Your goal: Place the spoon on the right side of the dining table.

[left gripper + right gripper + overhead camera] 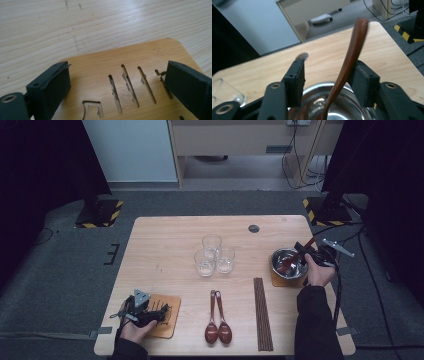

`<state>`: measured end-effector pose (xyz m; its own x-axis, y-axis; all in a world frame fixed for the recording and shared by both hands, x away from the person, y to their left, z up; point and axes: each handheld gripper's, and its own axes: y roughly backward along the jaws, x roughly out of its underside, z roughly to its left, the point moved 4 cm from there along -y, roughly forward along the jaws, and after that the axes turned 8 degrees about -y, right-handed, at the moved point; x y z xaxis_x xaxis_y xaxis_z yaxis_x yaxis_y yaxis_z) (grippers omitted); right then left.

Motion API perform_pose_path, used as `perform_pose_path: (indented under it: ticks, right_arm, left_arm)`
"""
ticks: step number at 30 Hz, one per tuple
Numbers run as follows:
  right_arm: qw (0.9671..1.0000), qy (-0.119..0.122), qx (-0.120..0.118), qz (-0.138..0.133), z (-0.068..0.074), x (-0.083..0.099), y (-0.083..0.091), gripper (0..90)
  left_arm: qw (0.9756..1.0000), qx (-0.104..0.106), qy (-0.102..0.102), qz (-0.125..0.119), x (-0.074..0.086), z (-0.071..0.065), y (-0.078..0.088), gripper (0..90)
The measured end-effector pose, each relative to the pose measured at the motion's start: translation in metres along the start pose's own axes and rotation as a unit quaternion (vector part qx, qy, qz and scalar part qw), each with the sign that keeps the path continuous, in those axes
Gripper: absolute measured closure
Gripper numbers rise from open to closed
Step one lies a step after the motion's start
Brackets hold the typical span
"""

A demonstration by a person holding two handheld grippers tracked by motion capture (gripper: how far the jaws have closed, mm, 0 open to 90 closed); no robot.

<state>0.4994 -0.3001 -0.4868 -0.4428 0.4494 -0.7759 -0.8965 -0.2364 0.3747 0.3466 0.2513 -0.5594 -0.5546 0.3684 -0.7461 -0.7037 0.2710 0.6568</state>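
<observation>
Where carpet point(65, 270) spreads grey, pale wood table point(170, 245) stands, dark curtains point(40, 160) flanking.

Dim room, dark at the far left and right corners; soft overhead light brightens the table point(165, 240). Pale glare washes the wood in the left gripper view. The brown spoon point(352, 57) is motion-blurred, the steel bowl point(337, 105) beneath it soft.
</observation>
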Motion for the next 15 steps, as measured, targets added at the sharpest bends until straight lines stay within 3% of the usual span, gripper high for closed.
perform_pose_path:
  ticks: [3, 10, 15]
  right_arm:
    - [0.9996, 0.019, 0.008, 0.021, -0.004, 0.002, 0.001, 42.5]
    - [0.9992, 0.021, 0.003, 0.032, -0.009, 0.005, 0.008, 37.1]
    - [0.9982, 0.038, 0.004, 0.046, -0.013, 0.010, 0.012, 34.4]
  left_arm:
    - [1.0000, 0.000, 0.000, 0.000, 0.000, 0.000, 0.000, 5.3]
    - [1.0000, 0.000, 0.000, 0.000, 0.000, 0.000, 0.000, 5.2]
    - [1.0000, 0.000, 0.000, 0.000, 0.000, 0.000, 0.000, 5.2]
